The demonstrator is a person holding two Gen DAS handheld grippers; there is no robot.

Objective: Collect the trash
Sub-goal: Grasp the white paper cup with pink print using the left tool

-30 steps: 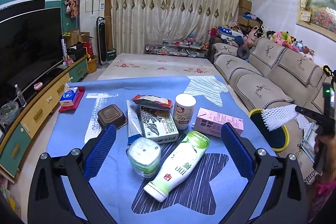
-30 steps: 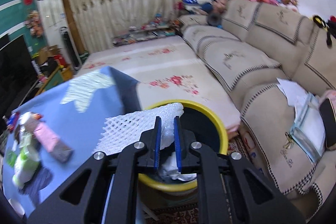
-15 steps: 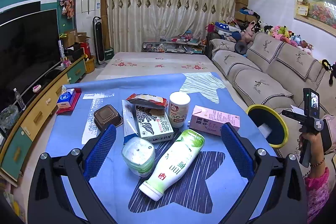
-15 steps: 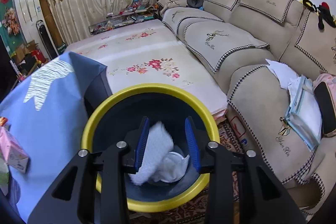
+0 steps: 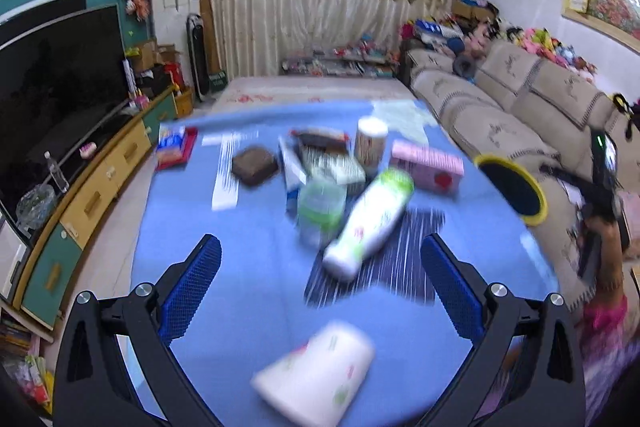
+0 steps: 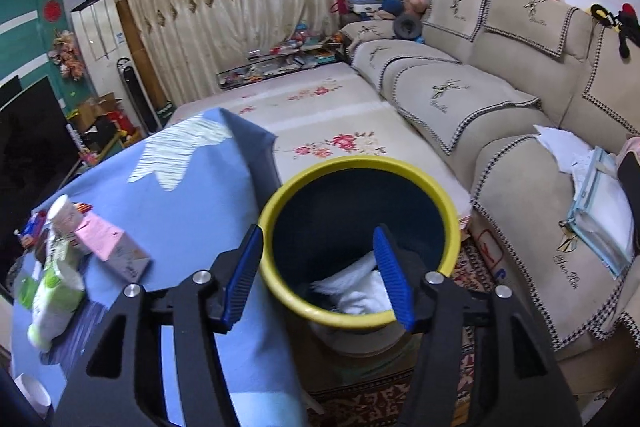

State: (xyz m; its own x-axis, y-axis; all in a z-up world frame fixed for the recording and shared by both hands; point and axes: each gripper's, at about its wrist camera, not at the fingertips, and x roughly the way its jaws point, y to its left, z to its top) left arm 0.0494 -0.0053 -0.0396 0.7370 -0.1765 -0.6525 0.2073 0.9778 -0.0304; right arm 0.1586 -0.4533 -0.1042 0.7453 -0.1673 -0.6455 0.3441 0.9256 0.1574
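My right gripper (image 6: 318, 259) hangs over the yellow-rimmed dark bin (image 6: 280, 287), its jaws opening with nothing between them. The white foam net (image 6: 356, 287) lies inside the bin on other white trash. My left gripper (image 5: 320, 277) stands open over the blue tablecloth (image 5: 240, 227), blurred by motion. Ahead of it lie a green-and-white bottle (image 5: 368, 219), a clear round tub (image 5: 320, 205), a pink carton (image 5: 426, 165), a white cup (image 5: 371, 143), a printed box (image 5: 334, 163) and a brown square lid (image 5: 254, 165). A white roll (image 5: 316, 375) lies close under the left gripper.
The bin (image 5: 514, 187) stands off the table's right edge, before a beige sofa (image 6: 500, 99). A hand (image 5: 604, 239) holds the right gripper there. A TV cabinet (image 5: 100, 187) runs along the left. A red tray with a blue pack (image 5: 174, 147) sits at the table's far left.
The right gripper let go of the white foam net, which dropped into the bin, and its jaws spread. The left gripper pulled back from the items, bringing a white roll into view.
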